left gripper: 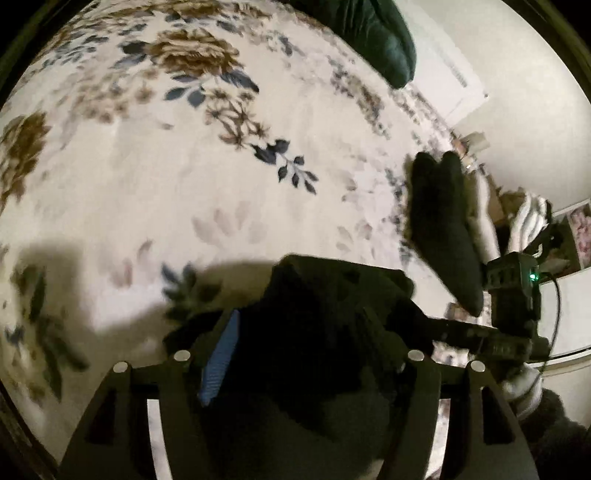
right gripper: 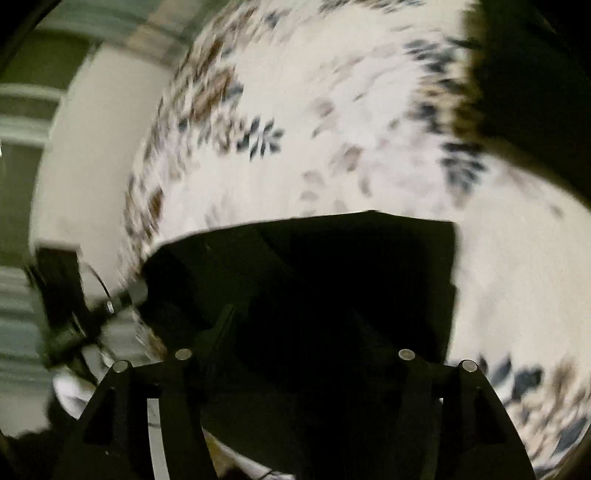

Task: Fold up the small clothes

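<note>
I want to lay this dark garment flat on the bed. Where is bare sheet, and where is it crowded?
The floral sheet is bare ahead of the black garment, out to the brown flower prints. It is crowded to the right, where the dark socks lie, and at the far edge, by the dark green cushion.

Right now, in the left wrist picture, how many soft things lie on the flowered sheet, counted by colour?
Black cloth garment: 1
Dark green padded cushion: 1
Total: 2
</note>
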Available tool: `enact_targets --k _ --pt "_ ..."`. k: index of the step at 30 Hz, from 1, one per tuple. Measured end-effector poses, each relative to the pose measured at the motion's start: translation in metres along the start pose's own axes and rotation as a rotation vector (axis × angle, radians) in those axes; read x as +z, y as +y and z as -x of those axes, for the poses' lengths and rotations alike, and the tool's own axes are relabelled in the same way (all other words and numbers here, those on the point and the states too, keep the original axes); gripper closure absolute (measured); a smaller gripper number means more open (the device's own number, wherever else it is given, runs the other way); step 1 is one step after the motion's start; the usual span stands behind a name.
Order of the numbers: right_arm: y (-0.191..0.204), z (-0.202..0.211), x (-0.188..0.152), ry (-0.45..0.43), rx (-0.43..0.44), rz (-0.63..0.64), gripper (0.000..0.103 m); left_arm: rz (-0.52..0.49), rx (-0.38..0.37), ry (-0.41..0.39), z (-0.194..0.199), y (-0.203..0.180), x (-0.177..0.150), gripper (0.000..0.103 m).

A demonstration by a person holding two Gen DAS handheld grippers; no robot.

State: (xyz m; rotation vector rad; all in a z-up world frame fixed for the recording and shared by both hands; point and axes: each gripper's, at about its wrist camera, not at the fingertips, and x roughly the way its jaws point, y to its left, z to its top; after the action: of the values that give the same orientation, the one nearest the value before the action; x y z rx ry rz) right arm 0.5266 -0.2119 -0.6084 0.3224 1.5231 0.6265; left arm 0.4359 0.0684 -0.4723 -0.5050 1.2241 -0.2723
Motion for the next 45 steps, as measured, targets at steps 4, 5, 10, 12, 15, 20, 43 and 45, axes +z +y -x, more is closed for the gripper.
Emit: enact_targets --k 4,5,10,12,15,20,43,45 --pt "0.007 -0.009 0.015 -0.049 -0.001 0.002 0.096 -0.016 0.130 0.047 -0.034 0.006 0.017 0.091" --pt "0.005 -0.003 0.016 -0.081 -0.006 -0.006 0.096 -0.028 0.156 0.046 -0.038 0.009 0.022 0.091" --pt "-0.013 -0.014 0.024 -0.101 -0.019 -0.130 0.096 -0.011 0.173 0.088 -0.053 0.023 0.036 0.087" --pt "-0.013 -0.017 0.024 -0.085 -0.023 -0.131 0.096 0.023 0.147 0.091 -0.049 0.027 0.035 0.087" --pt "-0.009 -0.011 0.026 -0.044 0.041 -0.131 0.091 0.156 -0.004 0.075 -0.025 0.040 0.029 0.077" --pt "-0.001 0.018 0.016 -0.079 0.063 -0.065 0.036 0.255 -0.168 -0.062 0.032 0.062 0.006 0.038" --pt "-0.036 0.019 -0.013 -0.136 -0.021 -0.239 0.098 -0.038 -0.009 -0.017 -0.006 0.021 -0.056 0.096" --pt "-0.031 0.014 -0.010 -0.094 -0.047 -0.222 0.098 -0.030 -0.016 -0.052 0.003 0.027 -0.061 0.096"
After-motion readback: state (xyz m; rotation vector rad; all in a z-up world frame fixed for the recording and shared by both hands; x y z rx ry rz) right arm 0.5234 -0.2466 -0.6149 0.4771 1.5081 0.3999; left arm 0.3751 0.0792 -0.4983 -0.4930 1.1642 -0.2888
